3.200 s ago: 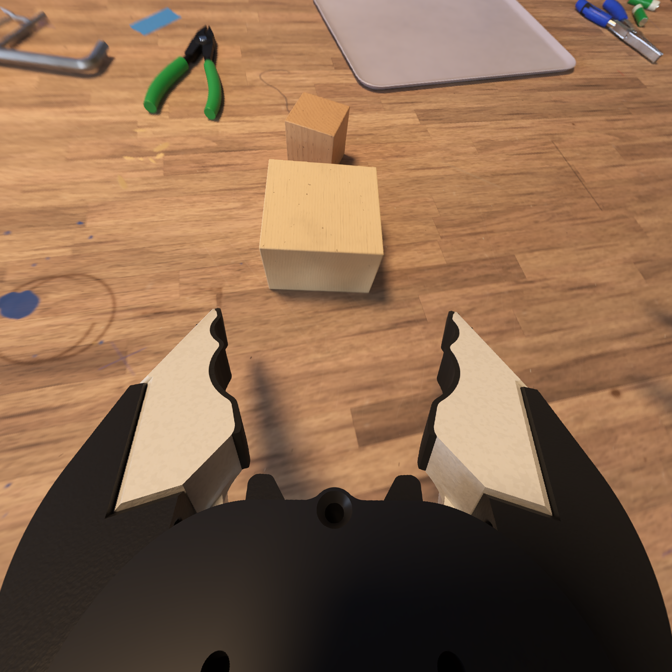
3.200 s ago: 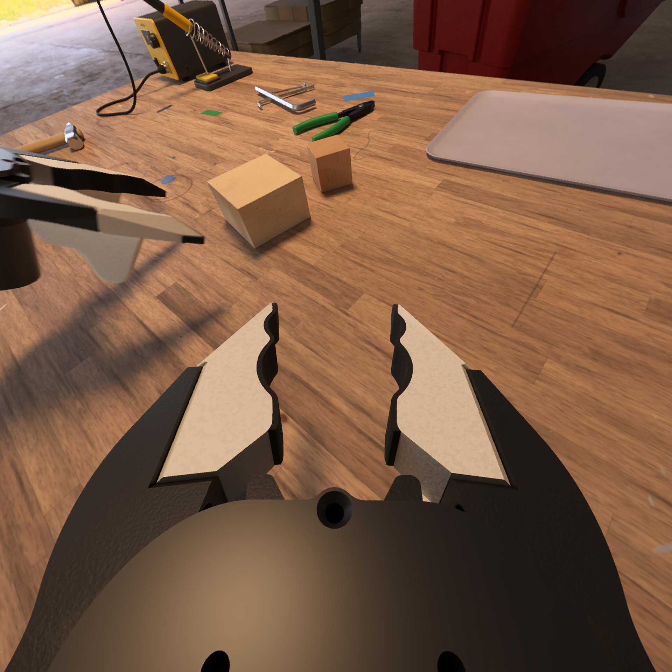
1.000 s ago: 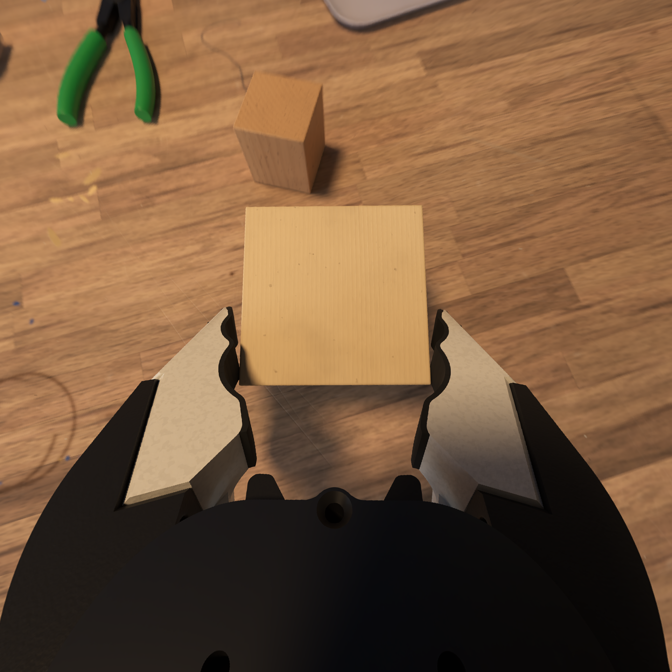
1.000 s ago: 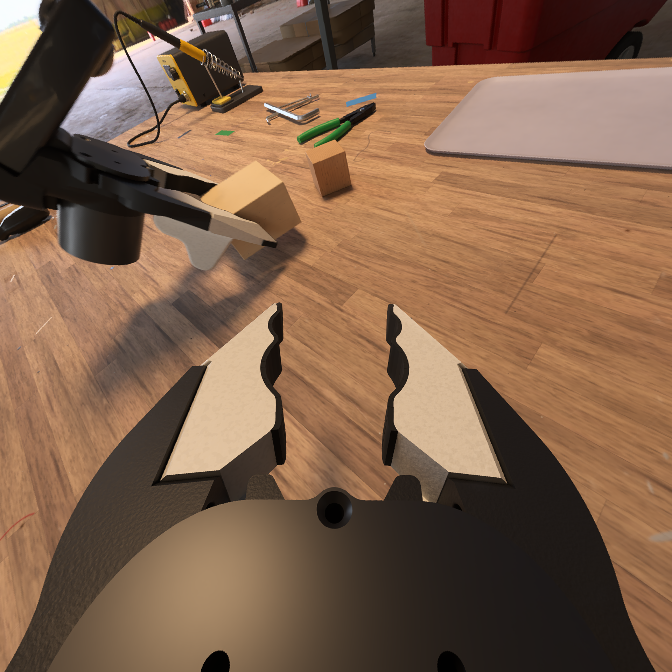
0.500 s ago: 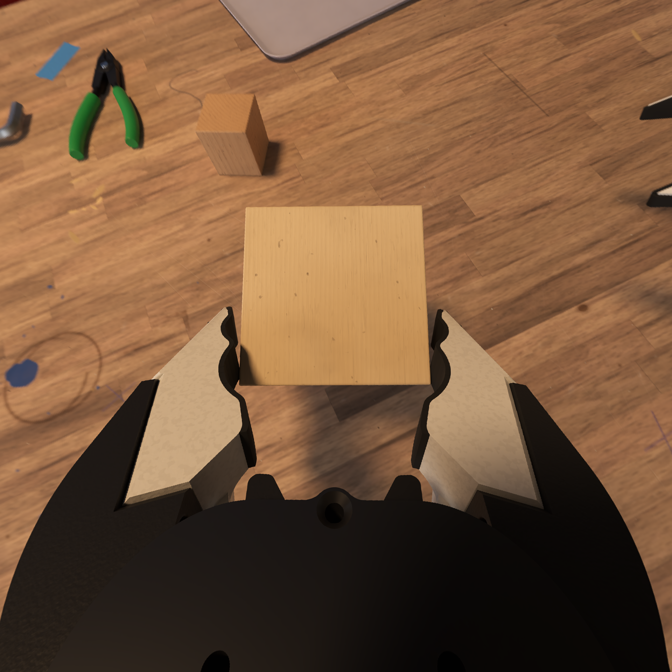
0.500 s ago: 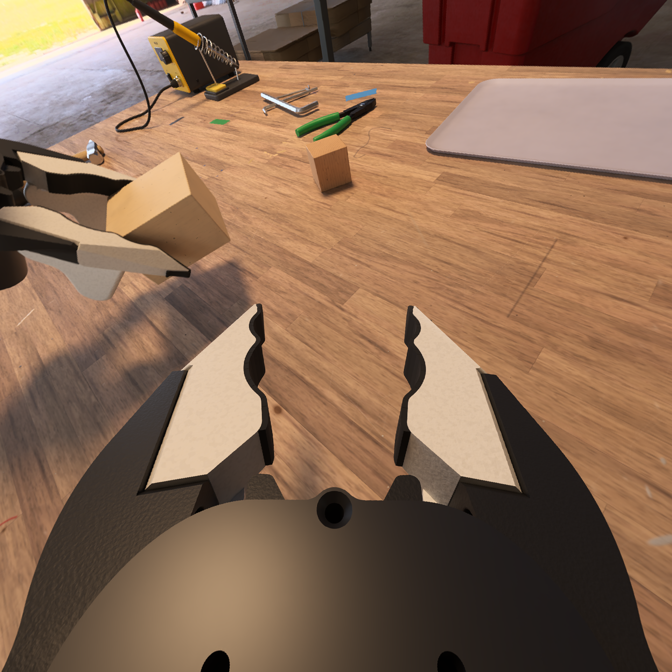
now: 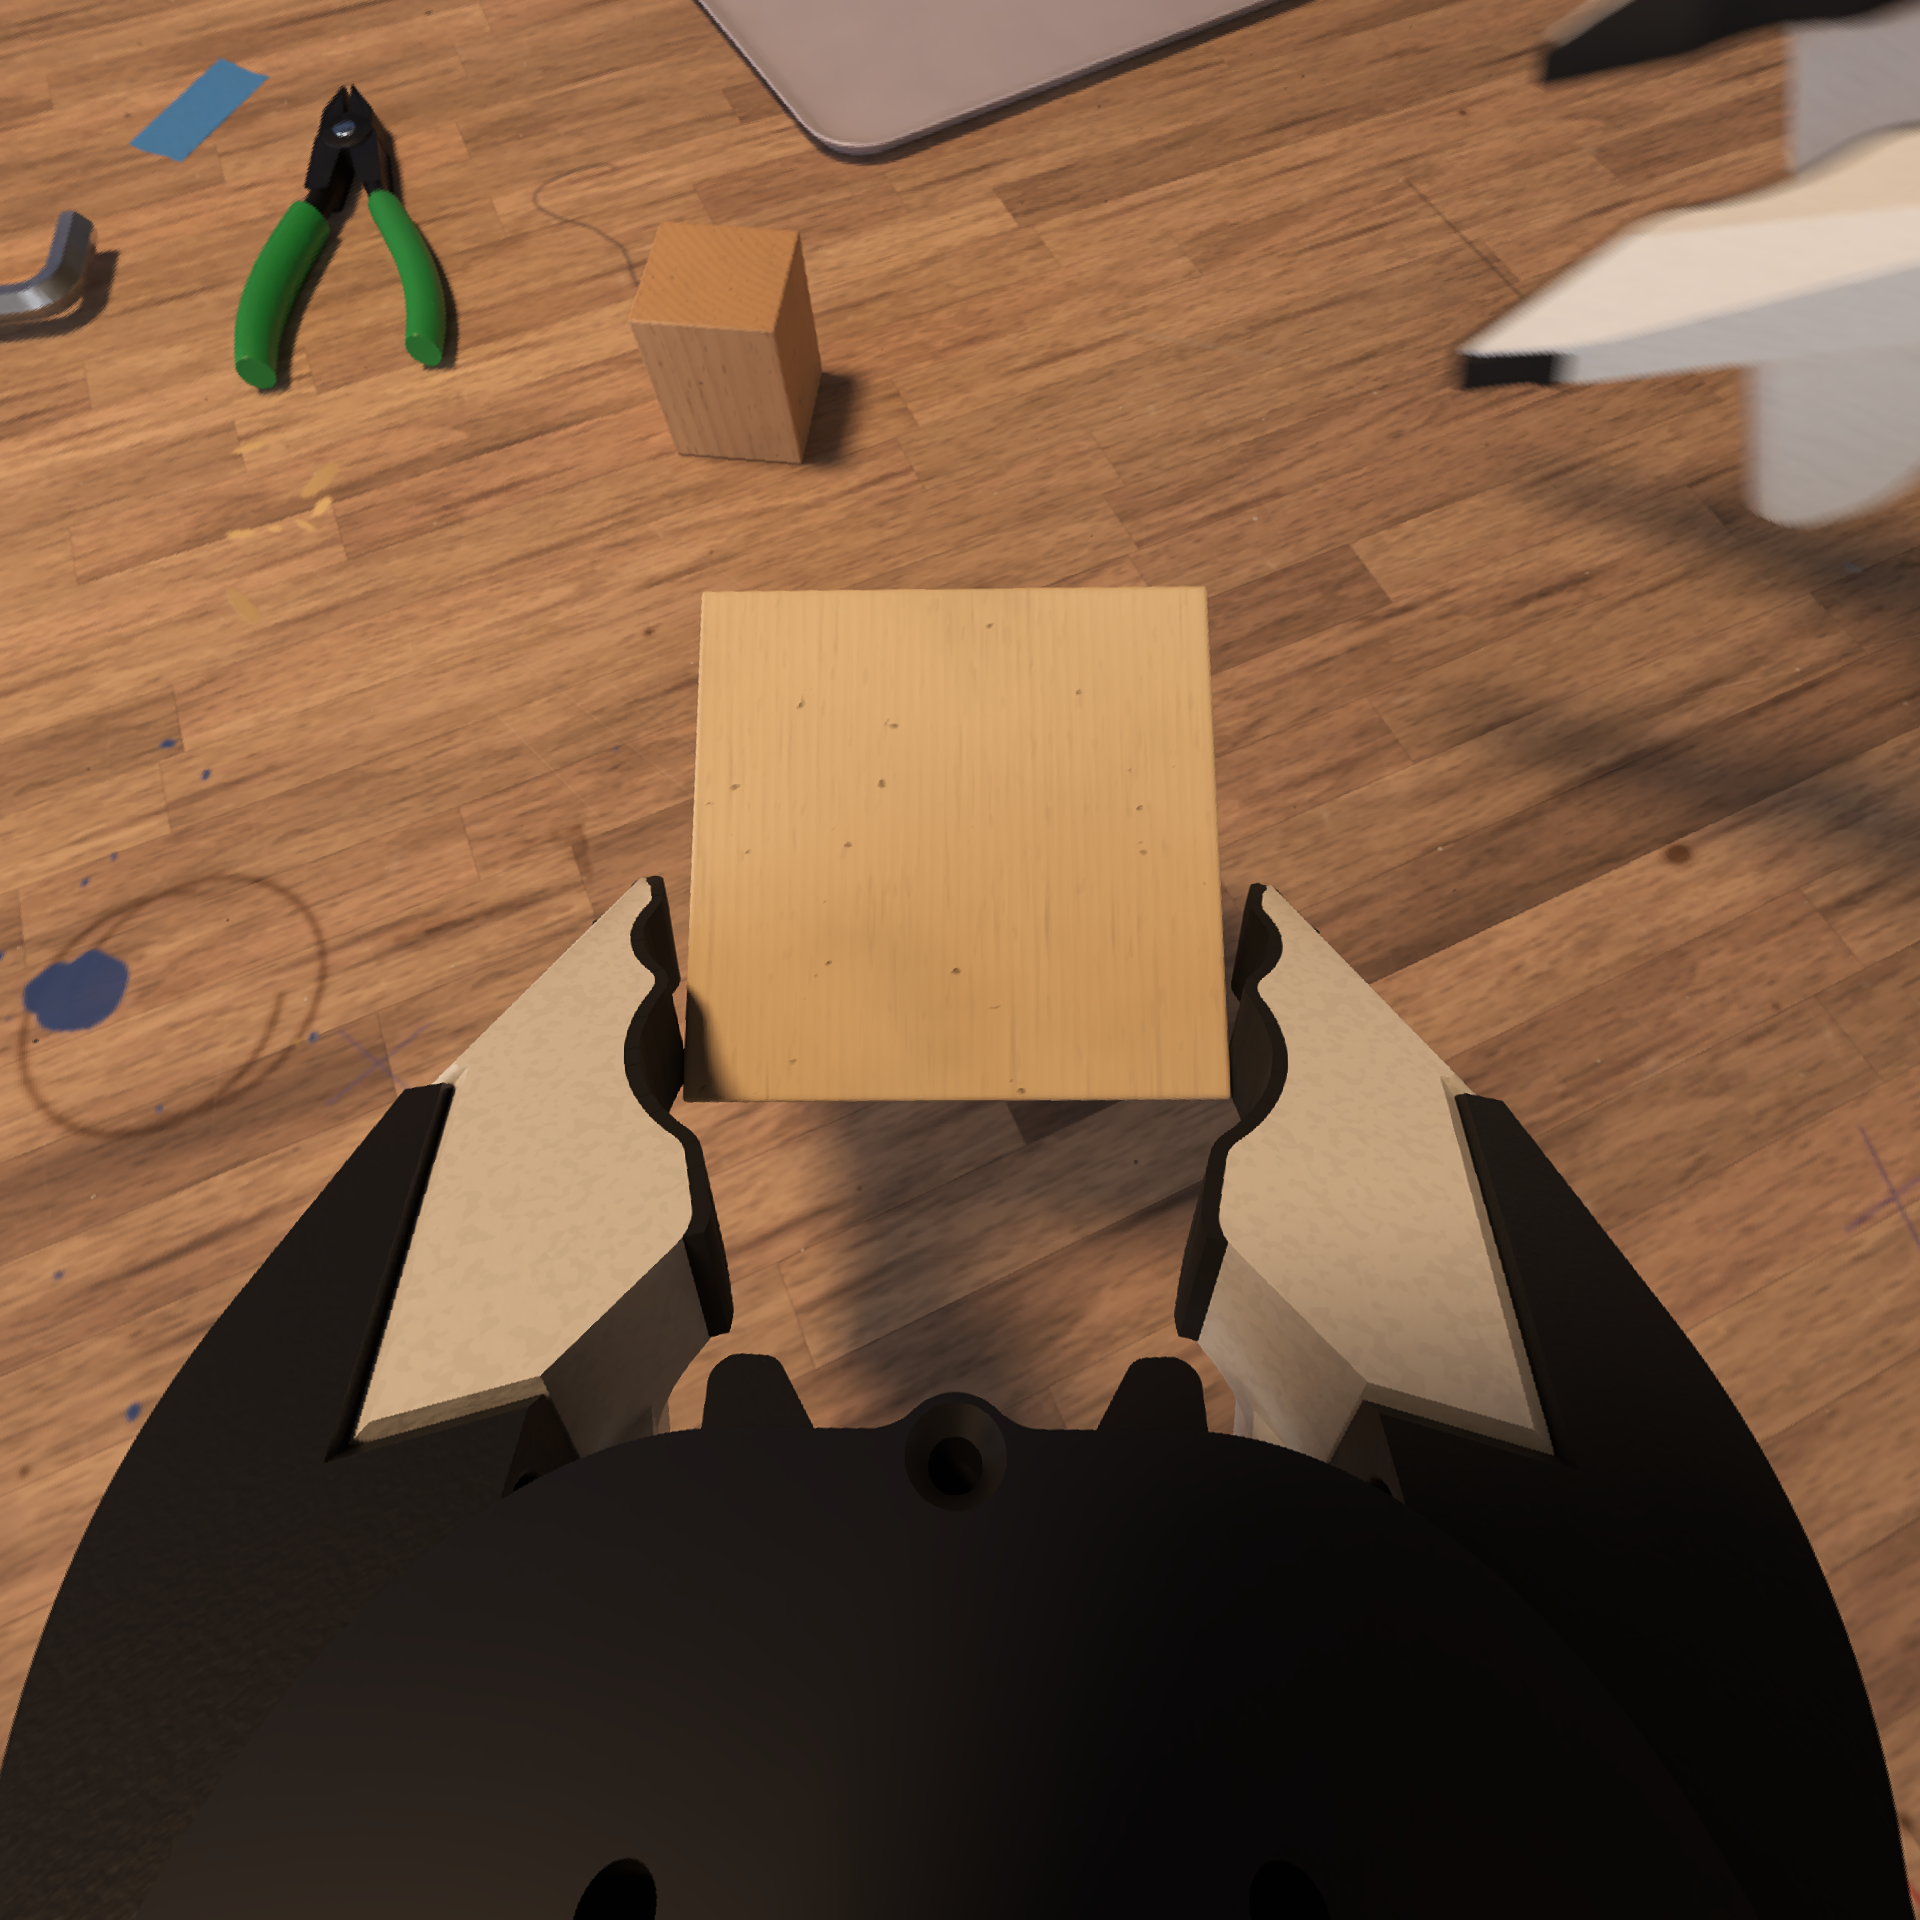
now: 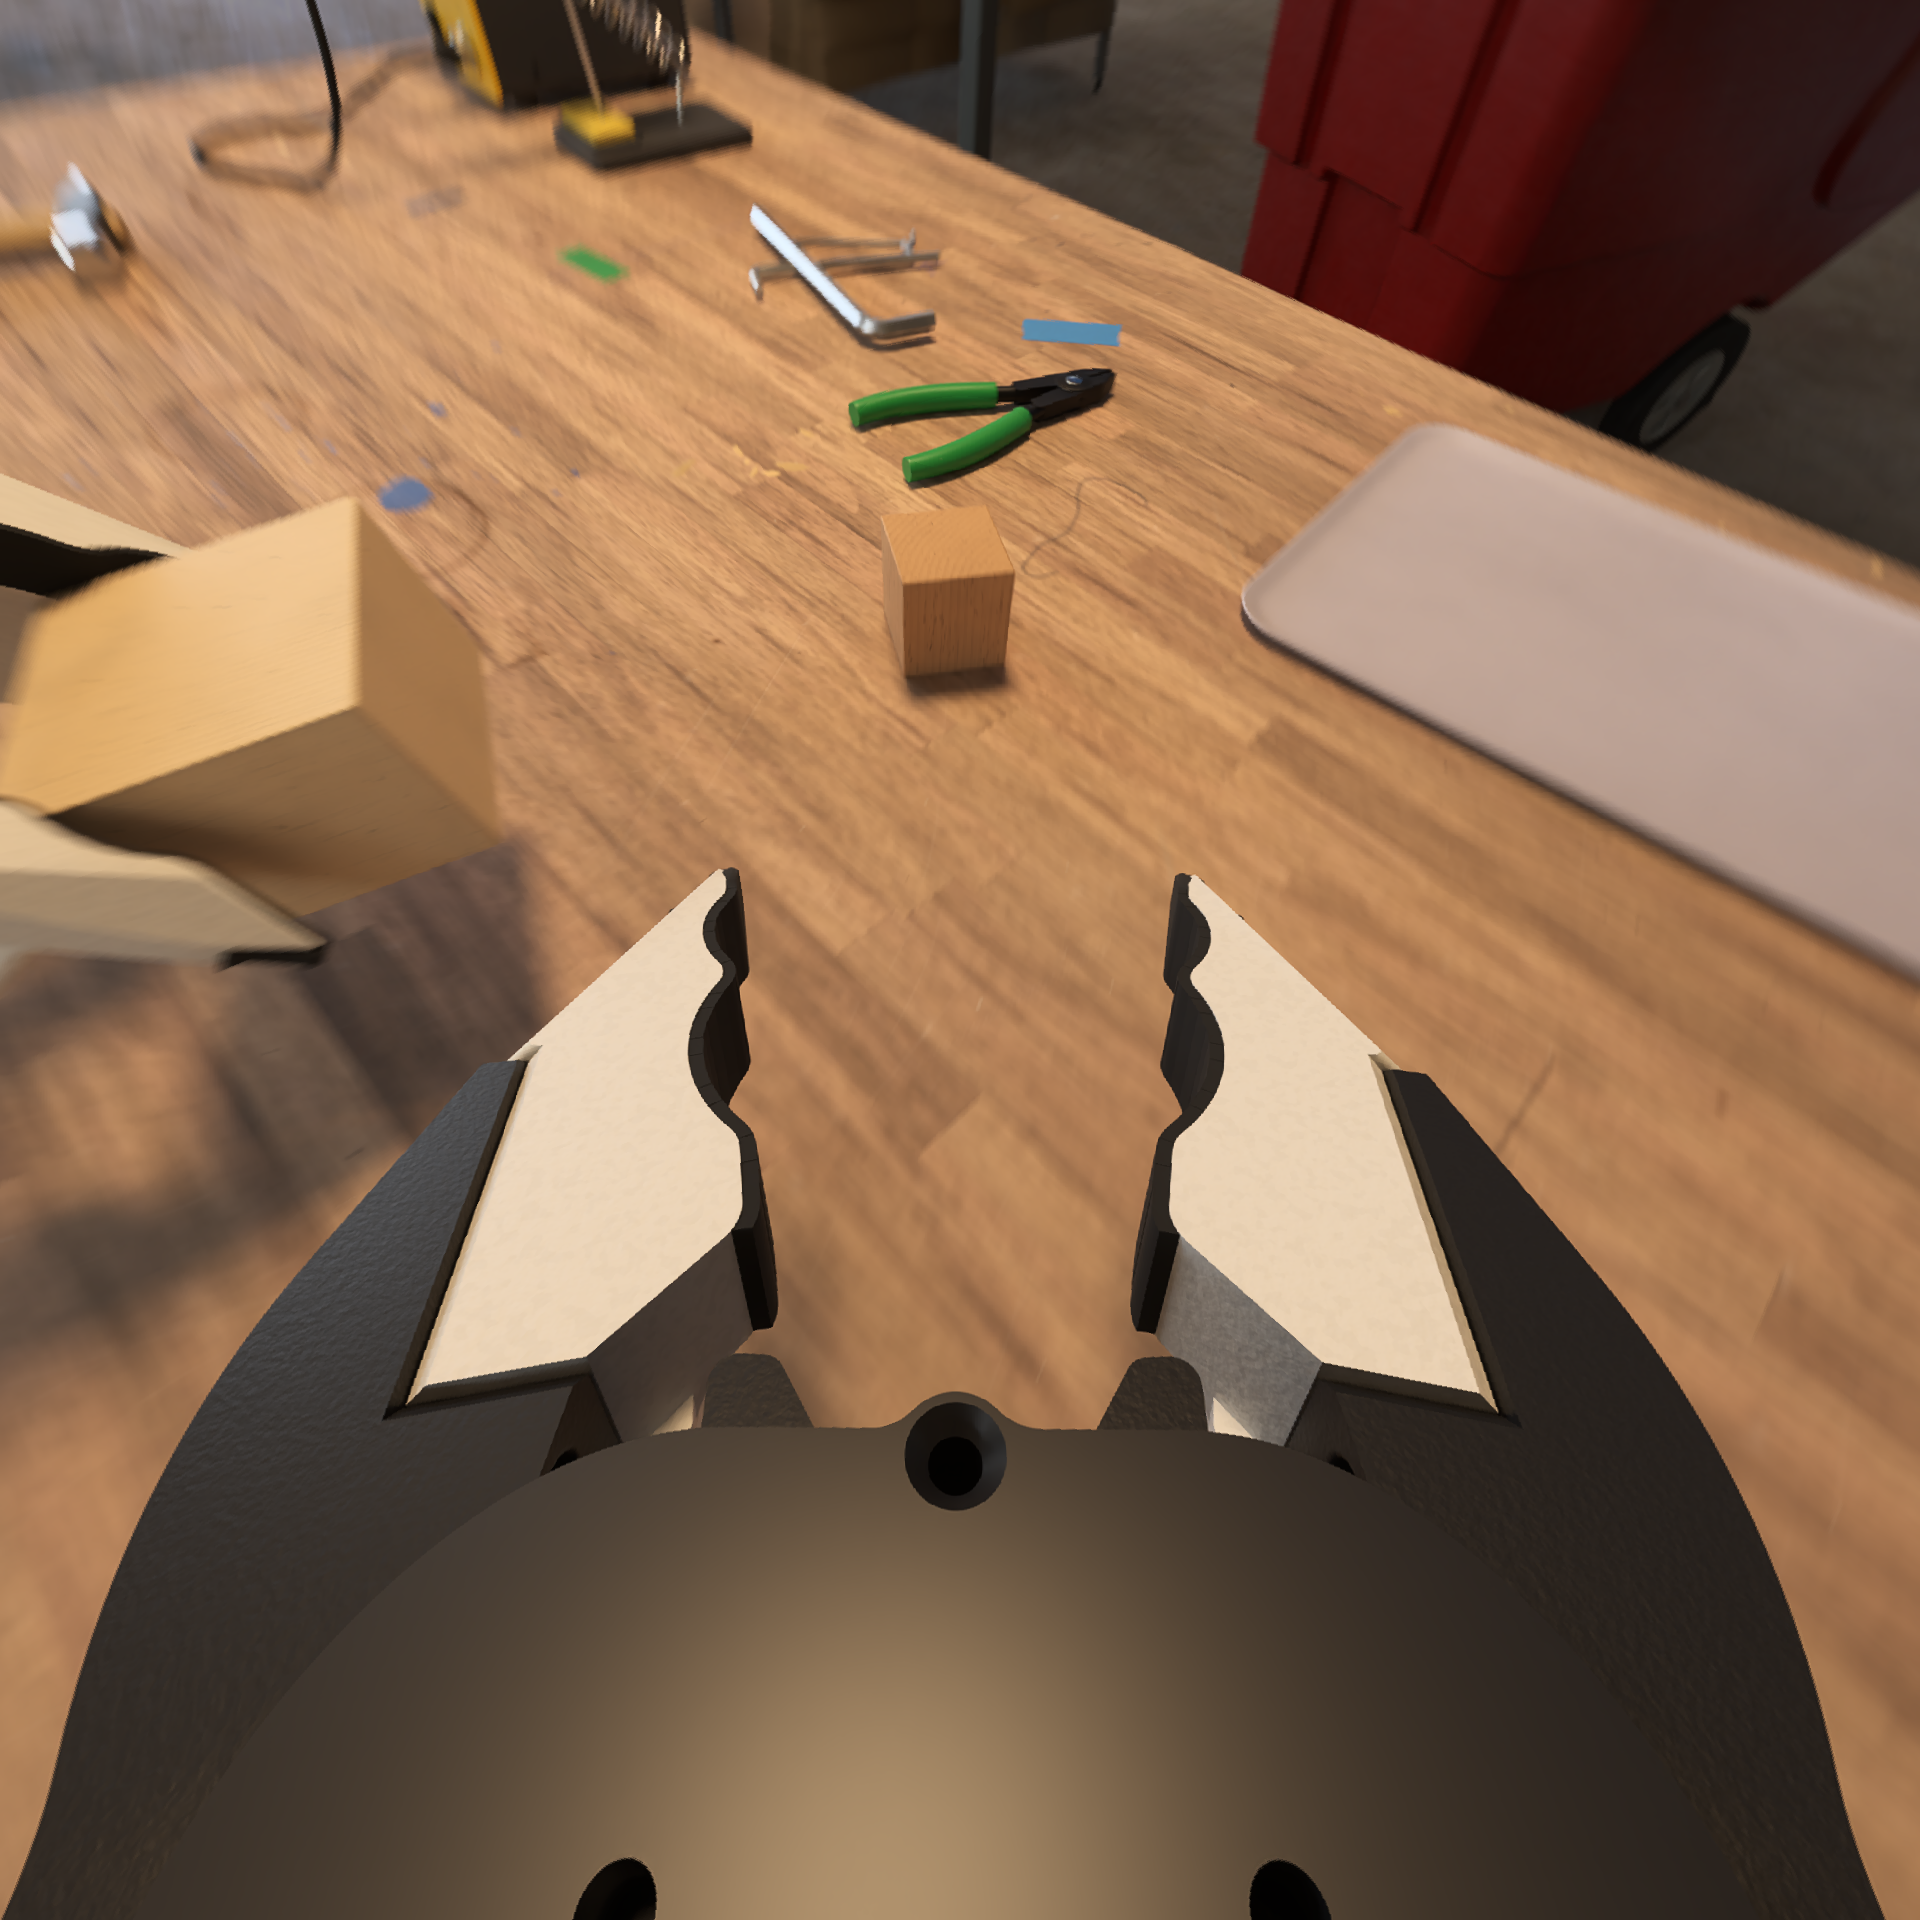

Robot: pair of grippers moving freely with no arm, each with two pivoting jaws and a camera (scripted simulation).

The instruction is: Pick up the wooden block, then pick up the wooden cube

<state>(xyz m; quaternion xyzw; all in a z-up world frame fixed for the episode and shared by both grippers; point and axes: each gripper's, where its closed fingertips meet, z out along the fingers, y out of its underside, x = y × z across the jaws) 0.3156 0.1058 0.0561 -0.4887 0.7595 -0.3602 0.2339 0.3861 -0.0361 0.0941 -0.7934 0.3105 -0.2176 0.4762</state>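
1. Now the left gripper (image 7: 954, 888) has its jaws clamped on the two side faces of the wooden block (image 7: 954, 842) and holds it clear of the workbench (image 7: 1351, 644) — a shadow lies on the boards beneath it.
2. By contrast, the right gripper (image 8: 954, 875) has its jaws spread with nothing between them, and it points almost straight at the wooden cube (image 8: 945, 590), which stands upright on the bench, near the green-handled pliers (image 8: 971, 421) and apart from the grey tray (image 8: 1621, 665).
3. Judging from this, the step in hand is the right gripper's approach to the cube; the block's pick looks done.
4. To do it well, the right gripper should come in low and level, one finger to each side of the cube, squared to two opposite faces rather than to its corners.
5. The jaw gap looks wider than the cube, so the fingers should pass well along its sides before they close — a grip by the tips alone might let it twist.
6. Meanwhile the left gripper had best keep the block steady and out of the right one's path; the two are close, the block showing at the left edge of the right wrist view.
7. Compared with half a second ago, the right gripper's jaws stand wider apart, the cube has moved to the centre of its view and looms larger, and its fingers loom much nearer in the left wrist view.
8. The block sits between the left fingers just as it did then.
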